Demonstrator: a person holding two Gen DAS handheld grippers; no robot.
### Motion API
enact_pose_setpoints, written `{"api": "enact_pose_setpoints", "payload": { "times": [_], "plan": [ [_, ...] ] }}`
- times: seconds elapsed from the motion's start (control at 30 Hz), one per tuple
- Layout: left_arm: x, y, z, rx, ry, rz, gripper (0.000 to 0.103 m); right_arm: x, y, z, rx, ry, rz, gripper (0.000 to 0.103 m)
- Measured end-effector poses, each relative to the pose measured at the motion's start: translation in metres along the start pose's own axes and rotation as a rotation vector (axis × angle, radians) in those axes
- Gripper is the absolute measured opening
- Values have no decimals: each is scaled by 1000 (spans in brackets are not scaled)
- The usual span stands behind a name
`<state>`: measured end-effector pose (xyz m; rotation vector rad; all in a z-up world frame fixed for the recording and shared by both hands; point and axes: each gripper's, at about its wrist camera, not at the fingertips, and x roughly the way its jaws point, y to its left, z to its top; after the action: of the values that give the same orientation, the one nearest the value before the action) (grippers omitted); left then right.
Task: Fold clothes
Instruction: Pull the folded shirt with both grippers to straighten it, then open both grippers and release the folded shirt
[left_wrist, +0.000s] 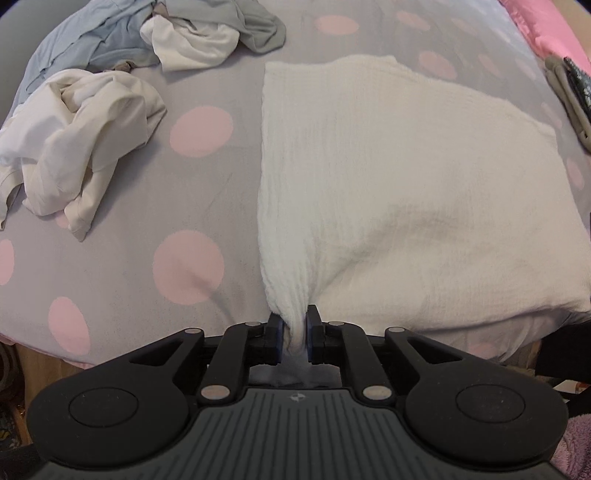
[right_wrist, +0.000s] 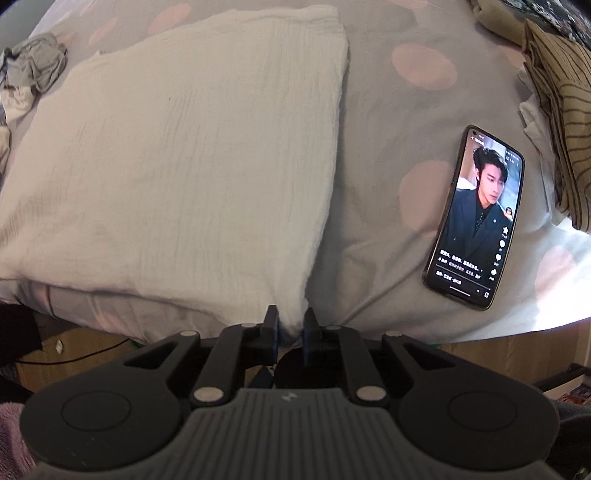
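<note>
The left hand-held gripper pinches the near left corner of a cream cloth, the fabric bunched into a tight rope between its pads; the right hand-held gripper has its jaws drawn in on the near right corner of the same cloth, though less fabric shows in its bite. The cloth lies flat on the bed, a crinkled, gauzy rectangle with straight side edges, its near edge at the mattress lip. My worry is the right corner — so thin a pinch could slip if the two sides are lifted unevenly, and the soft weave would sag and skew any fold. The sheet beneath is smooth grey with pink dots and could drag along. A lit phone lies just beside the cloth's right edge — a swinging hem could sweep it off. Crumpled garments sit well to the left, with a striped, folded-looking pile at the far right.
</note>
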<state>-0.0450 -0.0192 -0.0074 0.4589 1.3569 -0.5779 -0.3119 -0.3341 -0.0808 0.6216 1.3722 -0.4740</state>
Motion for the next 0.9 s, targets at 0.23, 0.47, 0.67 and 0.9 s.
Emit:
{"api": "enact_pose_setpoints", "payload": {
  "times": [0.23, 0.47, 0.67, 0.9],
  "plan": [
    [-7, 0, 0, 0, 12, 10, 26, -11, 6, 2, -30, -1, -14, 28],
    [-20, -3, 23, -18, -90, -19, 27, -49, -2, 33, -17, -164, 2, 46],
    [-26, -29, 53, 24, -224, -13, 27, -83, -14, 70, 6, -317, 17, 50],
    [-6, -71, 79, 95, -225, -51, 27, -46, -8, 108, -24, -233, 78, 54]
  ]
}}
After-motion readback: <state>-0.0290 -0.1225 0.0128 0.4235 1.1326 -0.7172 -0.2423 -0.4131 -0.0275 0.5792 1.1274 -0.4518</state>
